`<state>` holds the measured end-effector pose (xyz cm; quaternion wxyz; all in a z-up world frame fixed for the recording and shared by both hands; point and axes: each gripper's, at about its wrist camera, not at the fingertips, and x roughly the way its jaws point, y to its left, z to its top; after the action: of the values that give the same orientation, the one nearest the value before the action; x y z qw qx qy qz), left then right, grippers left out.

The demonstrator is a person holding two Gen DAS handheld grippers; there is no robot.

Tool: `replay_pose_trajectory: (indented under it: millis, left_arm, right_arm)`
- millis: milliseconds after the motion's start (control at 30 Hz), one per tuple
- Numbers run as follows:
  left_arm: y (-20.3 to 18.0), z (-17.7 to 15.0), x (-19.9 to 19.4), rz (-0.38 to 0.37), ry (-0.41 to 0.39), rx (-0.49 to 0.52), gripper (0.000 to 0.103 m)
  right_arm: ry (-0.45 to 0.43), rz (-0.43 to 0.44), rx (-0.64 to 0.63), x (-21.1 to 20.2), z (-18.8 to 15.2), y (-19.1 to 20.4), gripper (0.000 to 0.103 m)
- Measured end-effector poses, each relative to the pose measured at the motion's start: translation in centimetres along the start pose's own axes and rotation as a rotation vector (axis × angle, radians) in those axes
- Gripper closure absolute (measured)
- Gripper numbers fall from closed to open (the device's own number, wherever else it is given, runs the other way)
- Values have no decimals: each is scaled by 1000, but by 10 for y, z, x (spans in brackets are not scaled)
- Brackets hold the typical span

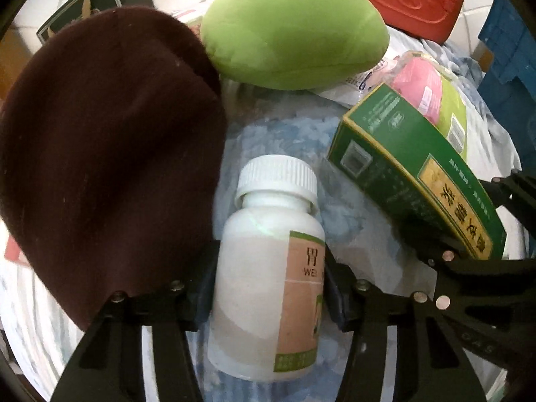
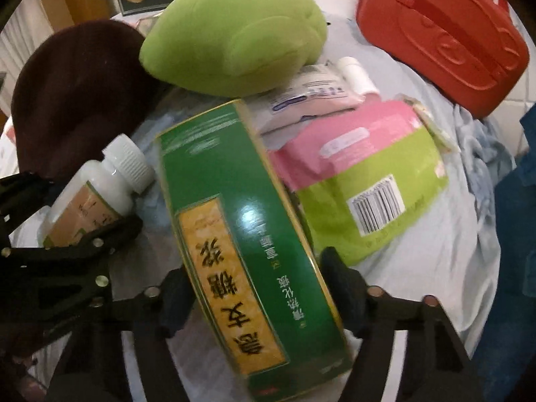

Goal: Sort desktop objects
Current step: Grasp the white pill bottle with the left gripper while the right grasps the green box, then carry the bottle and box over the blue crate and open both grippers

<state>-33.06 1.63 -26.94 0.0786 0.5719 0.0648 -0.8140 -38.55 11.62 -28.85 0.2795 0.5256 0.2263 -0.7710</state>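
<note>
A white pill bottle (image 1: 264, 268) with a ribbed cap lies on the pale blue cloth (image 1: 284, 134). My left gripper (image 1: 269, 288) is shut on it, one pad against each side of its body. A green box (image 2: 248, 234) with a yellow label sits tilted between the pads of my right gripper (image 2: 258, 291), which is shut on it. The box (image 1: 412, 174) rises to the right of the bottle in the left wrist view. In the right wrist view the bottle (image 2: 100, 187) and my left gripper's fingers (image 2: 100, 241) show at the left.
A brown knit hat (image 1: 110, 154) lies just left of the bottle. Behind are a green plush cushion (image 1: 291, 26), a red case (image 2: 442, 33), a pink and green pack (image 2: 361, 174) and a white sachet (image 2: 311, 97). A blue crate (image 1: 509, 60) stands at the right.
</note>
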Motion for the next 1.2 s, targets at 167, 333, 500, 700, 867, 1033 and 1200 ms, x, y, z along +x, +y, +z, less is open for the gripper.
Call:
replay_pose_trajectory:
  millis: [167, 333, 500, 700, 867, 1033, 1200]
  left_arm:
    - [1, -18, -38, -16, -58, -12, 51]
    - [14, -33, -98, -15, -172, -9, 51]
    - [-6, -21, -138, -23, -291, 19, 51]
    - [-10, -35, -205, -78, -428, 79, 51]
    - [-25, -50, -259, -133, -536, 131, 51]
    - [-62, -62, -309, -189, -631, 192, 51]
    - [-124, -66, -340, -247, -687, 250, 51]
  right_arm:
    - [-55, 31, 42, -31, -10, 2, 47]
    - [-153, -5, 57, -84, -25, 15, 51]
    - [-255, -63, 88, -139, -36, 20, 51]
    - [-374, -164, 149, -224, -64, 49, 51]
    - [-461, -253, 213, -282, -89, 58, 51]
    - [-561, -347, 287, -352, -124, 43, 51]
    - [-627, -426, 366, -403, -161, -1, 51]
